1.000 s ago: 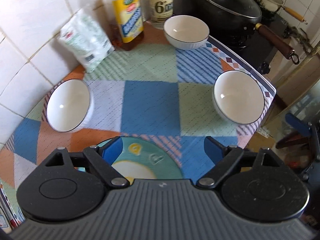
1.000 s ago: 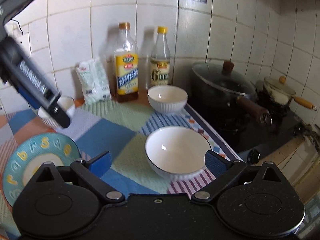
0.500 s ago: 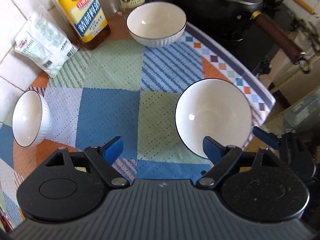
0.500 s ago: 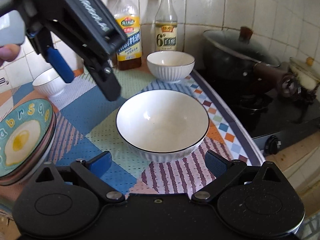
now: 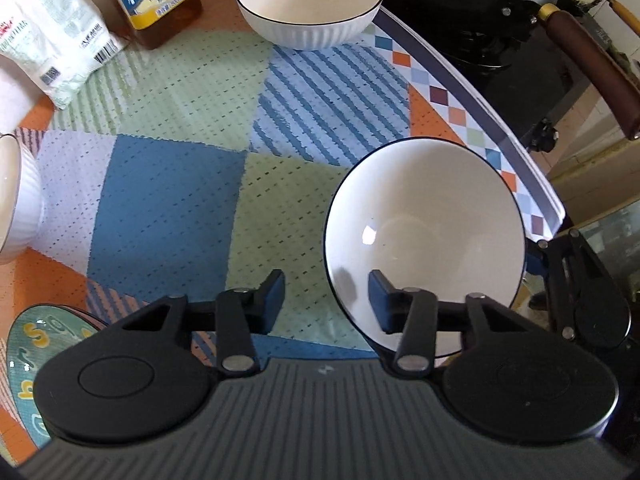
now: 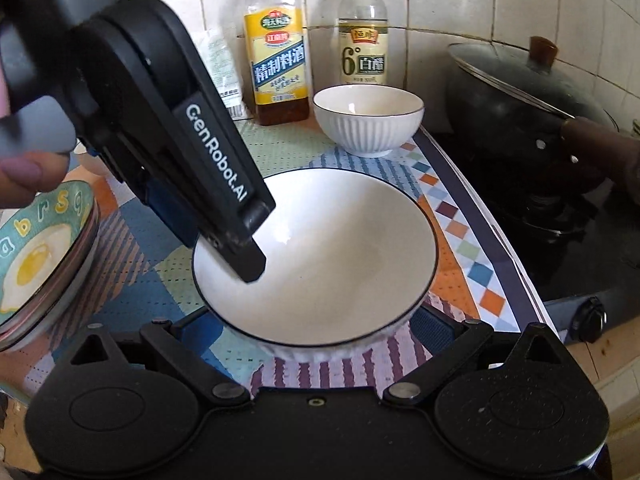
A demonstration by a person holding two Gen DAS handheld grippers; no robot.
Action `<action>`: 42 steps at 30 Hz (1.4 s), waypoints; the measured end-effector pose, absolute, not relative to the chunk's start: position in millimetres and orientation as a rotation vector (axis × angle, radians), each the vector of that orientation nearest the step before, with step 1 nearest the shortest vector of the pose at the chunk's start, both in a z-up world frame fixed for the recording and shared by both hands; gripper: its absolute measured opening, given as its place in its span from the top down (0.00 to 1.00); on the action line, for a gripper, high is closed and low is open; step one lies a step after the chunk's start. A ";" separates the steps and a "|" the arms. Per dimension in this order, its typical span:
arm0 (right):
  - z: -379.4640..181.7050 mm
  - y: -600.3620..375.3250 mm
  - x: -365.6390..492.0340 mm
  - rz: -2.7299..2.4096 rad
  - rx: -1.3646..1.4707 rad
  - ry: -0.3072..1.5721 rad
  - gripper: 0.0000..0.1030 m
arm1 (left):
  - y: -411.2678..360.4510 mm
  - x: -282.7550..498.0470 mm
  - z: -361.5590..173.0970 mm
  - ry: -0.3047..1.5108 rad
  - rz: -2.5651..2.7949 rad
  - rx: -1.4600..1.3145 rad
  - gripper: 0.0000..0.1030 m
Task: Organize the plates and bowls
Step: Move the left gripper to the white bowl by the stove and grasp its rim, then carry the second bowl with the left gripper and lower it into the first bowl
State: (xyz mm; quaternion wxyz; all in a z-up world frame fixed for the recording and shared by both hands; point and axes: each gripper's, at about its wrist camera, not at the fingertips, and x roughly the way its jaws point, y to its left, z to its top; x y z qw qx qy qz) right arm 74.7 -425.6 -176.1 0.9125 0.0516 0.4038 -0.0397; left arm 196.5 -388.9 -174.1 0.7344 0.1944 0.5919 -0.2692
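Two grippers met at one white bowl (image 6: 320,256) standing empty on the patchwork cloth (image 5: 168,200) that covered the desk. The left gripper (image 5: 326,300) had just been closing its jaws, which straddled the bowl's near rim, one finger inside the bowl and the other outside over the cloth; whether the pads already pressed the wall could not be told, and a gap seemed to show. The right gripper (image 6: 304,330) had its jaws spread wide on either side of the bowl's base, the blue pads just beside the ribbed wall and not visibly clamping it. Farther back on the cloth stood a second white bowl (image 6: 368,118), also empty, just before a cooking-wine bottle (image 6: 280,64) holding a little brown liquid and a vinegar bottle (image 6: 363,46) against the tiled wall. A third white bowl (image 5: 16,200) sat at the cloth's left edge, its inside barely visible. Near it, toward the person, lay a stack of plates (image 6: 44,256), the top one printed with a fried egg and letters. A white packet (image 5: 52,40) leaned by the wine bottle. To the right, off the cloth, a dark lidded wok (image 6: 524,108) rested on the stove.
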 end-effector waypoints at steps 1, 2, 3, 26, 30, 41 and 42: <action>-177.2 -426.5 75.8 -0.076 0.111 0.829 0.02 | -389.7 196.4 -175.9 1.303 -0.590 0.427 0.64; -178.1 -427.2 76.8 -0.071 0.116 0.826 0.02 | -389.7 196.9 -177.7 1.305 -0.587 0.421 0.68; -179.4 -428.2 78.5 -0.067 0.119 0.825 0.02 | -389.5 197.7 -179.3 1.306 -0.586 0.413 0.71; -154.7 -414.6 82.5 -0.015 0.191 0.805 0.03 | -364.5 190.6 -139.3 1.291 -0.660 0.441 0.88; -138.4 -400.4 82.3 -0.027 0.195 0.791 0.03 | -351.3 185.8 -121.7 1.254 -0.666 0.452 0.88; -98.0 -351.0 89.9 -0.014 0.121 0.770 0.03 | -292.7 185.0 -79.5 1.192 -0.672 0.408 0.87; -95.0 -346.0 92.6 -0.009 0.112 0.767 0.03 | -285.6 186.4 -76.1 1.188 -0.672 0.398 0.87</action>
